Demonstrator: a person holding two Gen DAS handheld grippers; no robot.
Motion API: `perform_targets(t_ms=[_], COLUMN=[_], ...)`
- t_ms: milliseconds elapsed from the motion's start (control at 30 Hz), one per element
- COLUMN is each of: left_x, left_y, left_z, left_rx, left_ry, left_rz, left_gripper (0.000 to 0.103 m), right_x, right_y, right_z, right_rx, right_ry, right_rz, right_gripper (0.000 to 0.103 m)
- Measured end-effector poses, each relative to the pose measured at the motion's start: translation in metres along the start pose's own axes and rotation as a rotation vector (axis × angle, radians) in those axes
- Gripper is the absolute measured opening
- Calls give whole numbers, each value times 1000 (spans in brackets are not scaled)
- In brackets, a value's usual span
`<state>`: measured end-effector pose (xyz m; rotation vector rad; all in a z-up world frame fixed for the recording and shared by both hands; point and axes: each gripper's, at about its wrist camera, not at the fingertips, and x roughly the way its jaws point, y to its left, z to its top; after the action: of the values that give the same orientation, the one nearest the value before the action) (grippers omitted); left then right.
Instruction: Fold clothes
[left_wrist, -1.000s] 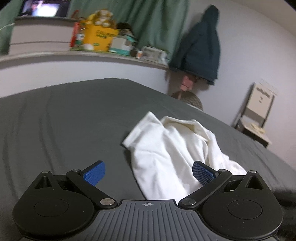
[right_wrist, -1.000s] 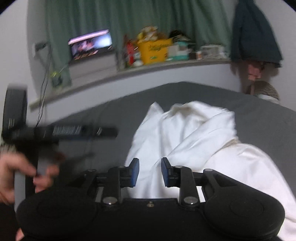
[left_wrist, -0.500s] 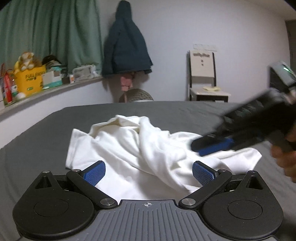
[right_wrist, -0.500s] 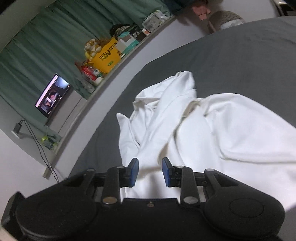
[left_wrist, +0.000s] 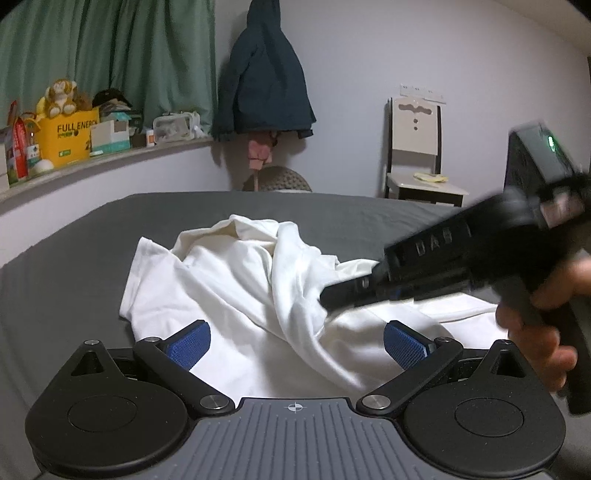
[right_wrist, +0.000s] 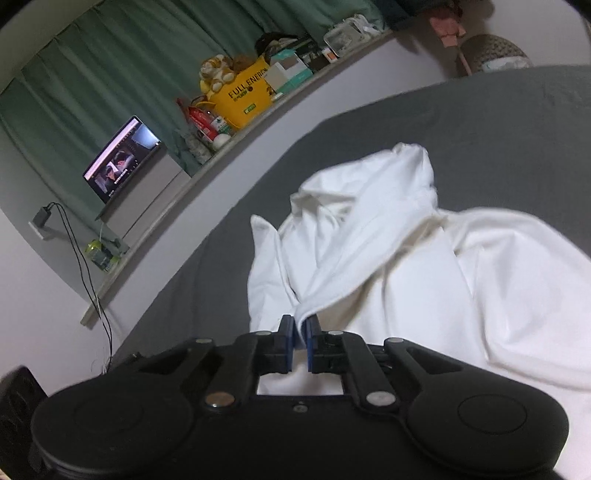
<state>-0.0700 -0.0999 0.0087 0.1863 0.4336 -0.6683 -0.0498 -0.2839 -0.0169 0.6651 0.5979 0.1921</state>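
A crumpled white garment lies on the dark grey bed. My left gripper is open, its blue pads wide apart just above the garment's near edge, holding nothing. My right gripper is shut on a fold of the white garment and lifts it into a ridge. In the left wrist view the right gripper reaches in from the right, its tip at that raised fold, with the person's hand on its handle.
A ledge behind the bed holds a yellow box, a plush toy and small boxes. A dark jacket hangs on the wall, a chair stands at the right. A laptop sits on the ledge.
My right gripper has closed on a fold of the garment and pulled it up. The left gripper swung right from the ledge side to face the garment and stays open.
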Motion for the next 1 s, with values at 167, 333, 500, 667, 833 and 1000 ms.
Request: perform_targets(t_ms=[167, 333, 500, 667, 833, 1000], left_x=[-2, -6, -13, -13, -10, -9], left_y=[-4, -5, -6, -10, -8, -6], left_z=[1, 3, 8, 11, 9, 7], left_rx=[28, 57, 66, 70, 59, 46], left_ry=[-15, -30, -46, -56, -61, -54], left_rz=[14, 92, 143, 167, 138, 127], left_gripper=[103, 103, 103, 103, 103, 103], right_x=[0, 4, 1, -2, -14, -27], right_y=[20, 28, 35, 31, 12, -7], right_z=[25, 32, 27, 26, 31, 35], right_rx=[-89, -77, -142, -142, -80, -43], right_ry=[-34, -100, -112, -107, -85, -83], right_rz=[-6, 101, 141, 125, 70, -37], right_gripper=[5, 2, 2, 3, 27, 38])
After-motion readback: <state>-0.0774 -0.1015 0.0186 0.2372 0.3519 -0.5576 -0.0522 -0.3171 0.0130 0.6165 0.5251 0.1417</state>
